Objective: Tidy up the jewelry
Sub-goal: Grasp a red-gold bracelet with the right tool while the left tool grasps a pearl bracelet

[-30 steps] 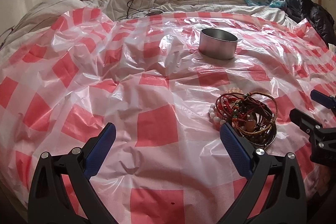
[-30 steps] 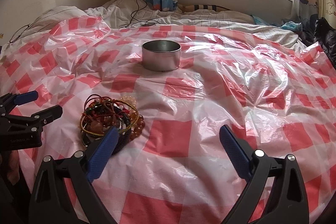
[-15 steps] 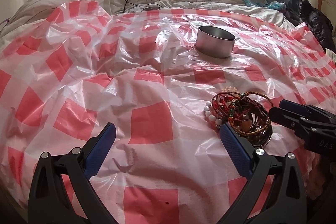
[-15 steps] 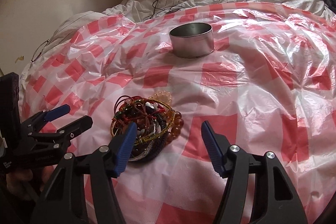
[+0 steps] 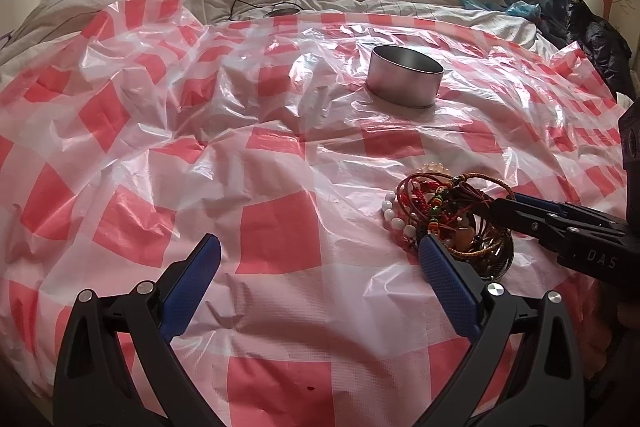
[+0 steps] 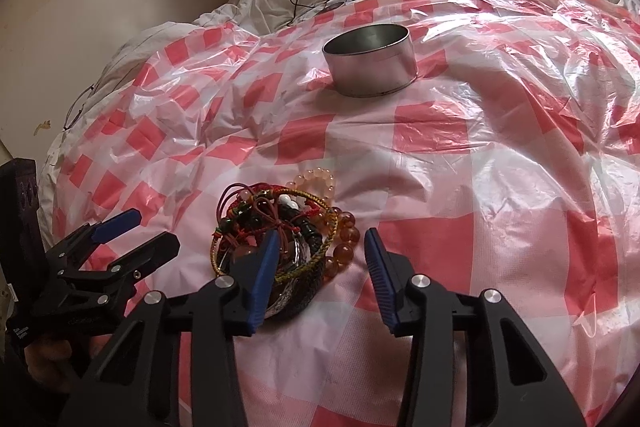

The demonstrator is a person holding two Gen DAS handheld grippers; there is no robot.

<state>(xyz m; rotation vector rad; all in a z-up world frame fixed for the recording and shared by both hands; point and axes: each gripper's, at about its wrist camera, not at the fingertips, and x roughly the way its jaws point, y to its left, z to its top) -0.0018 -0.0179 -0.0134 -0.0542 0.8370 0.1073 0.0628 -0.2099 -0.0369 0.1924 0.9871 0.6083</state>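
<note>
Bracelet pile (image 6: 276, 235) sits heaped on a small dish on the checked plastic sheet (image 6: 460, 187), metal tin (image 6: 370, 65) well beyond. Right gripper (image 6: 318, 255) jaws spread over the pile's amber beads; left gripper (image 5: 320, 267) jaws spread wide. Light, tangled, slippery; best pinch a single loop at the edge.

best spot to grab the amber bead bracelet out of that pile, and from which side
Grip the amber bead bracelet on its outer arc, the big beads bulging past the pile of jewelry on the side away from the left gripper. That stretch lies bare on the checked plastic sheet. Come from above with the open right gripper, one finger either side of the strand.
</note>
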